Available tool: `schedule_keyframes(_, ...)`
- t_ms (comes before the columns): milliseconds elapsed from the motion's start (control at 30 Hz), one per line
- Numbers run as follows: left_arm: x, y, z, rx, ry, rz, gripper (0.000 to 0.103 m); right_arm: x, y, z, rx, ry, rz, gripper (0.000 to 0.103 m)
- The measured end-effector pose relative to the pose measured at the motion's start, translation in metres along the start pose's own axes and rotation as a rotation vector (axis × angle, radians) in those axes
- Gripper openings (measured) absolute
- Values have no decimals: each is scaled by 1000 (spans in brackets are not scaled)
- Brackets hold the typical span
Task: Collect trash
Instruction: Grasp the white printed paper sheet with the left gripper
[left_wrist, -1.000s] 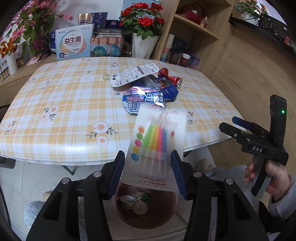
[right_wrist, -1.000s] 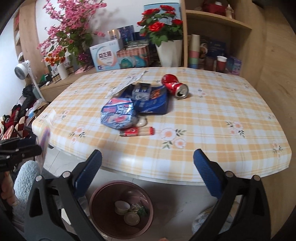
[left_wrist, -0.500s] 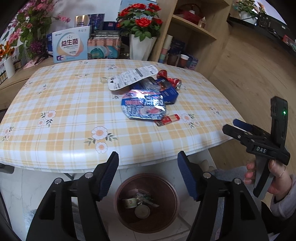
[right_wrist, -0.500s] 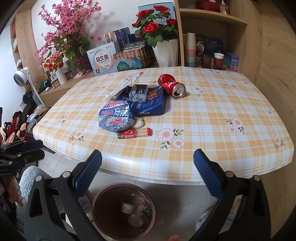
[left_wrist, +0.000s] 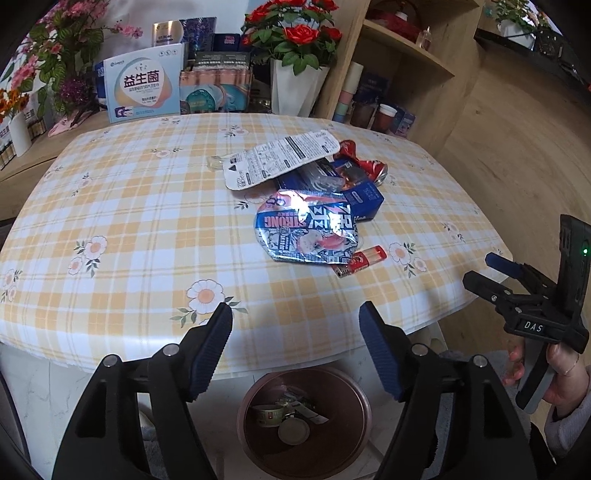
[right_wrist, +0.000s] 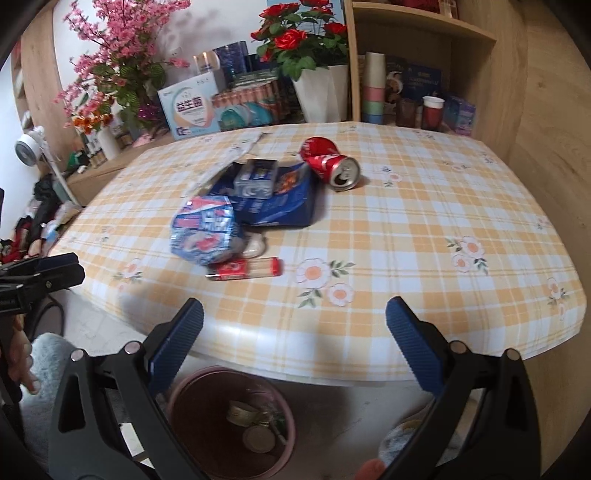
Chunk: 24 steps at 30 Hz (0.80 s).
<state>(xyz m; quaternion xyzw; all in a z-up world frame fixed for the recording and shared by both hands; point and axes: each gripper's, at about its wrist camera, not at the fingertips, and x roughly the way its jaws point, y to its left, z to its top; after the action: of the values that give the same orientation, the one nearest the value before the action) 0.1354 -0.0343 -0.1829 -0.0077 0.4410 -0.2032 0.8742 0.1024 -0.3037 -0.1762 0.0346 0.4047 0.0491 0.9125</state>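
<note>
One table (left_wrist: 110, 206), covered in a yellow-and-white checked floral cloth, carried the litter in a single cluster near its middle, probably heaped there so both tools could reach it from the near edge. One round brown plastic bin (left_wrist: 358, 417) stood on the floor just under that edge, with a few scraps already inside, placed where items could be dropped straight down. The left gripper (left_wrist: 295, 347) and the right gripper (right_wrist: 295, 339) each hung over the bin with jaws spread wide and nothing between them, apparently ready for another pick. On the cloth lay one flat blue box (right_wrist: 291, 203), one white printed card (left_wrist: 280, 158), one crumpled blue foil packet (left_wrist: 310, 229), one dented red can (right_wrist: 328, 162) and one red lighter (right_wrist: 247, 269).
</note>
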Motion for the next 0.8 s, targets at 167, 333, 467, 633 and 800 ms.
schedule_keyframes(167, 26, -10, 2, 53, 34, 23, 70, 14, -6, -2, 11, 37, -18, 97)
schedule_keyframes(333, 43, -7, 8, 40, 54, 12, 70, 22, -9, -1, 7, 50, -26, 97)
schedule_keyframes(467, 53, -3, 25, 39, 51, 29, 70, 29, -12, 5, 5, 59, -36, 97)
schedule_keyframes(633, 68, -2, 68, 133, 4, 99, 70, 41, -11, 18, -11, 62, -41, 97)
schedule_keyframes(800, 101, -2, 120, 178, 5, 127, 70, 55, -11, 35, -27, 59, -47, 97)
